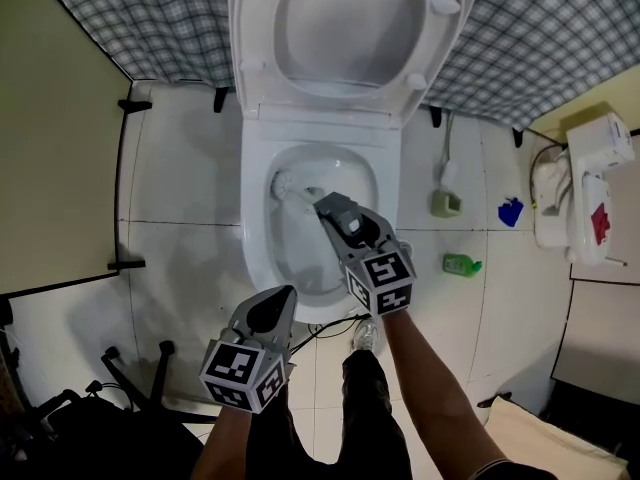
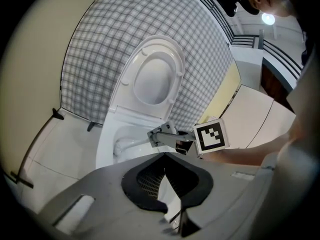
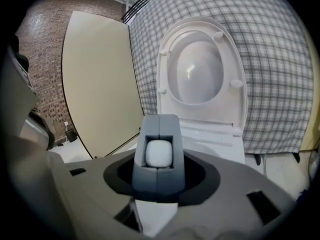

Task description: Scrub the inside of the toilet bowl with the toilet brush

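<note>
Between the jaws of the right hand-held gripper (image 1: 333, 211), clamped on its white handle, the toilet brush (image 1: 293, 192) reaches ahead to the far left wall of the toilet bowl (image 1: 256, 243); I judge that firm pressure and sweeps around under the rim suit this scrubbing. Behind it, the left hand-held gripper (image 1: 281, 302) hangs closed and empty

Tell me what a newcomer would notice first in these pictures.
The white toilet bowl, its lid raised, fills the middle of the head view. The right gripper is clamped on the toilet brush, whose head is down inside the bowl, towards its left side. The left gripper hangs shut and empty just in front of the bowl.
</note>
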Motion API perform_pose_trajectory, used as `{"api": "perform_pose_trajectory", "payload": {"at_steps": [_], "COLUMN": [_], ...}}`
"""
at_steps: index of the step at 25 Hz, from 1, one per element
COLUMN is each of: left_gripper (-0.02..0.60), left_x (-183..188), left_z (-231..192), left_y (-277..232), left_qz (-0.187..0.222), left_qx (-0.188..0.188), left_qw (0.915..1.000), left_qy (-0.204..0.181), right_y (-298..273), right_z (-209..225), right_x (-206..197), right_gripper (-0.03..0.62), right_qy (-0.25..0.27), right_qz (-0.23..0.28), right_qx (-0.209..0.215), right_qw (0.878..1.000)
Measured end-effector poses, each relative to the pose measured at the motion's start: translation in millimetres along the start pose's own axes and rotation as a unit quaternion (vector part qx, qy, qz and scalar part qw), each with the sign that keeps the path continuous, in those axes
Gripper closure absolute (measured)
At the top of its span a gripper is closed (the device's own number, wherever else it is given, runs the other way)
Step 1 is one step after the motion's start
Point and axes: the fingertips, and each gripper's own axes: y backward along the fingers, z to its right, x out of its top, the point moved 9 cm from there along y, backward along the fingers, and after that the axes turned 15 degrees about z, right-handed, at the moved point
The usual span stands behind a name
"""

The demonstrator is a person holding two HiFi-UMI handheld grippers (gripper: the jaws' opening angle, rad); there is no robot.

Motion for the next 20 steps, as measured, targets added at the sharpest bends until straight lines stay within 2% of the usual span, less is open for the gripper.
{"api": "perform_pose_trajectory", "payload": {"at_steps": [7,12,20], "left_gripper": [0.580,0.580,0.580], "left_x": [-9,-16,-30], "left_z": [6,13,30], "left_y": [-3,0,8], "left_qz": [-0.012,-0.020,-0.034], "left_qx": [-0.006,-0.010,-0.015], "left_qw": [0.9999,0.9997,0.9991], "left_qy": [-0.005,-0.011,-0.020], "right_y": [17,41,107], "right_z": [-17,-27,-37], "right_x": [0,-5,-7], "right_gripper": [0.399,0.399,0.401], "right_qy": [0.021,0.030,0.067], "right_qz": [-0.016,-0.040,-0.092], "right_qx": [0.093,0.142,0.243], "right_qw": [0.995,0.989,0.963]}}
